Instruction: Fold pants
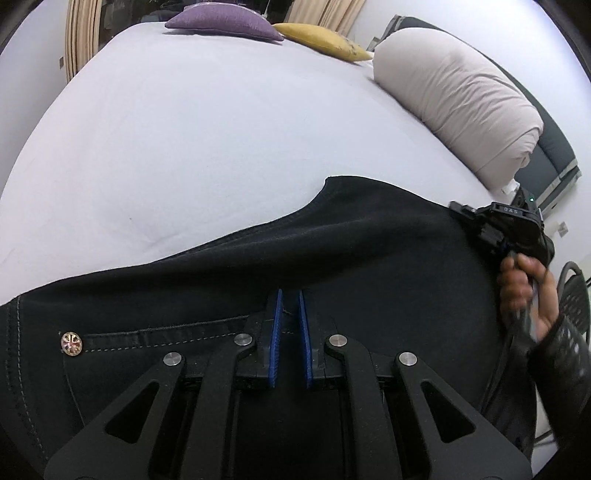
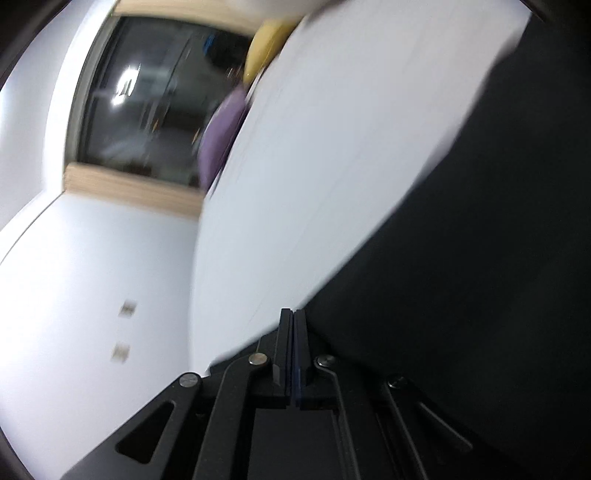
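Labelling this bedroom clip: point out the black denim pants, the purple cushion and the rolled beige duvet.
Black denim pants (image 1: 369, 251): left wrist view, smooth fabric below the upper edge.
Purple cushion (image 1: 221, 22): left wrist view, middle of its top face.
Rolled beige duvet (image 1: 454, 99): left wrist view, centre of the roll.

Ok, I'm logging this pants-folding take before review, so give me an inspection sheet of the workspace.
Surface: bed sheet, pale, smooth.
Job's things: black pants spread across the near edge; pocket rivet showing.
Clutter: purple cushion, yellow cushion, rolled duvet at the far side.
Grippers: left tool pinching pants fabric; right tool shut at the pants' edge, grip unclear, view blurred.
Cables: nothing seen.
Surroundings: dark window, white wall.
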Tool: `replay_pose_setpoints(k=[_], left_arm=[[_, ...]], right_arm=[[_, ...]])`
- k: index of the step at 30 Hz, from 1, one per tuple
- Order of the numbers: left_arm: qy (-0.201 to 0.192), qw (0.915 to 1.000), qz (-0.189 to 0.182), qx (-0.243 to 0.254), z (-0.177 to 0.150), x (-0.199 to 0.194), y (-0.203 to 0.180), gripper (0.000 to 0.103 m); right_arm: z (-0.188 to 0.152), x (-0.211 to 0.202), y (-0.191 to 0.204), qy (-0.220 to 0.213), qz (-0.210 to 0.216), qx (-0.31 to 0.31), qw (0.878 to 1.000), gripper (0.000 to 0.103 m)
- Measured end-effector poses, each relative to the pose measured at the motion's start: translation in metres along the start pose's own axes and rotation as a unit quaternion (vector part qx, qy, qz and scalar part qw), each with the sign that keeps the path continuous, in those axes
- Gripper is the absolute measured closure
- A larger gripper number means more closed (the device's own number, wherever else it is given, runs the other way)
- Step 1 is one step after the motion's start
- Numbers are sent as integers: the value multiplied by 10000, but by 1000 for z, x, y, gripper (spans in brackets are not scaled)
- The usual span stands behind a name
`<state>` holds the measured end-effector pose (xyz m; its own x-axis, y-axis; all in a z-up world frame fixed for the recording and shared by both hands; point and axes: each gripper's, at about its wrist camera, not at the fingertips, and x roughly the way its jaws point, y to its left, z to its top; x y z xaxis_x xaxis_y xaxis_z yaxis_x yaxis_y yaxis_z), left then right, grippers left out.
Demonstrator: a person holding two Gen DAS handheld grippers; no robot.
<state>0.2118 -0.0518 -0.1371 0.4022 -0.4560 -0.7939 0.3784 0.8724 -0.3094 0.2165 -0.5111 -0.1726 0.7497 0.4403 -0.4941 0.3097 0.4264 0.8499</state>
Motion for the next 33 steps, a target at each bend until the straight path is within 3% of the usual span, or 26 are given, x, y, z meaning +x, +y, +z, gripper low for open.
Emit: replay_pose_setpoints(k=[4, 5, 7, 9, 12, 14, 16, 17, 19, 20, 21, 24, 27, 30, 33], left_arm=[[-68, 10000, 2, 35, -2, 0, 1, 94], [-73, 10000, -9, 28, -3, -1, 2, 94], [-89, 10000, -6, 21, -6, -2, 3, 94], [-111, 9998, 123, 88, -13, -10, 0, 94], [-155, 9984, 485, 237, -7, -12, -29, 94], [-290, 9988, 274, 286, -6, -20, -51, 94], [-256, 9979, 307, 501, -7, -17, -71, 94], [-168, 9975, 346, 596, -9, -11, -76, 94], [152, 9966, 507, 629, -17, 8, -72, 94], [228, 9975, 437, 506, -23, 15, -64, 94], [116, 9988, 248, 395, -26, 15, -57, 94], [-45, 9999, -26, 162, -29, 11, -42, 94], [-78, 9997, 38, 224, -30, 13, -42, 94], [-129, 9997, -4, 230, -35, 13, -40, 94], [-150, 9997, -108, 159, -39, 13, -32, 94]], right_arm=[[49, -46, -35, -775, -877, 141, 9930, 103], [64, -63, -43, -1066, -1338, 271, 9849, 103], [80, -90, -50, -1398, -1873, 479, 9711, 103], [75, -117, -38, -1617, -1766, 464, 9698, 99], [34, -113, 4, -1032, -882, -61, 9907, 98], [-16, -97, 34, -409, -242, -417, 9980, 90], [-63, -67, 54, 298, 220, -626, 9974, 81], [-91, -45, 62, 757, 313, -757, 9938, 79], [-113, -21, 64, 1124, 245, -915, 9891, 79], [-118, -14, 58, 1150, 190, -886, 9892, 85], [-119, -18, 44, 1126, 210, -718, 9908, 103], [-74, -38, 9, 681, 91, -193, 9975, 103], [-32, -73, -28, 38, -114, -7, 9999, 103], [2, -102, -61, -661, -501, 193, 9964, 103], [42, -128, -92, -1096, -930, 279, 9892, 103]])
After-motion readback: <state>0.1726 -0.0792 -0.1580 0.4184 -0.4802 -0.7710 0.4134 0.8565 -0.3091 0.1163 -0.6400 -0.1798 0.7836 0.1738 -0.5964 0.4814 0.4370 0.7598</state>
